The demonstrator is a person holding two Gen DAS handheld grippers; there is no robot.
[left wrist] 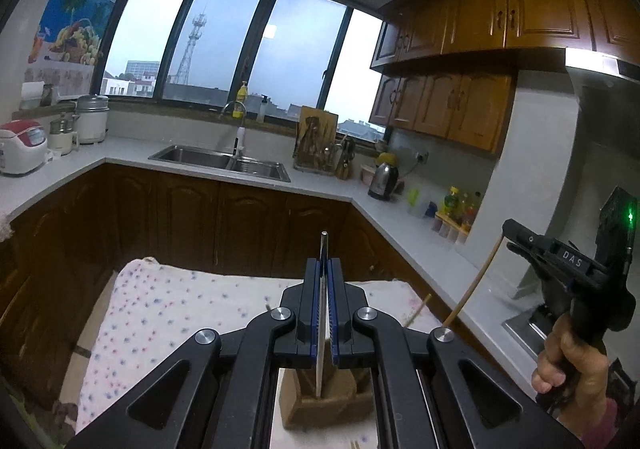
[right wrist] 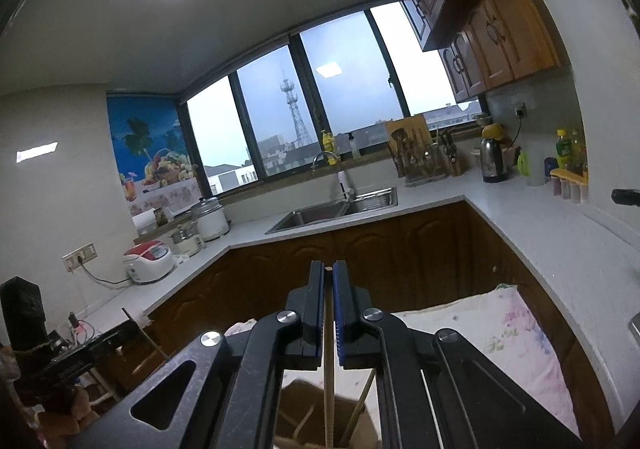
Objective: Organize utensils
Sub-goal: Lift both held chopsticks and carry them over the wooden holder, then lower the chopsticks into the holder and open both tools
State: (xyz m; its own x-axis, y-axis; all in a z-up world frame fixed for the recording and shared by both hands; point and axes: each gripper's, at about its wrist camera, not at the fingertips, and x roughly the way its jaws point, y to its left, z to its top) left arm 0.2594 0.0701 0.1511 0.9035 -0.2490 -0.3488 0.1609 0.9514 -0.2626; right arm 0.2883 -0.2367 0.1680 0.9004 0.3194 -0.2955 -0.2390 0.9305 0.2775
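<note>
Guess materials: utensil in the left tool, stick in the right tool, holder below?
Utensil in the left tool: likely steel, with a thin, pale, shiny flat edge.
Stick in the right tool: probably bamboo or wood, tan and matte; a chopstick by its look.
Holder: brown and matte, wood or plastic; too blurred to tell.

This is a home kitchen. A pale U-shaped countertop (left wrist: 120,153) runs over dark wooden base cabinets (left wrist: 224,217), with a 2-bowl stainless sink (left wrist: 220,159) and faucet (left wrist: 236,109) under a wide window (left wrist: 224,45). Wooden wall cabinets (left wrist: 500,13) hang at the right. A rice cooker (left wrist: 22,147), an electric kettle (left wrist: 384,179), a knife block (left wrist: 346,159) and condiment bottles (left wrist: 460,205) stand on the counter.
</note>
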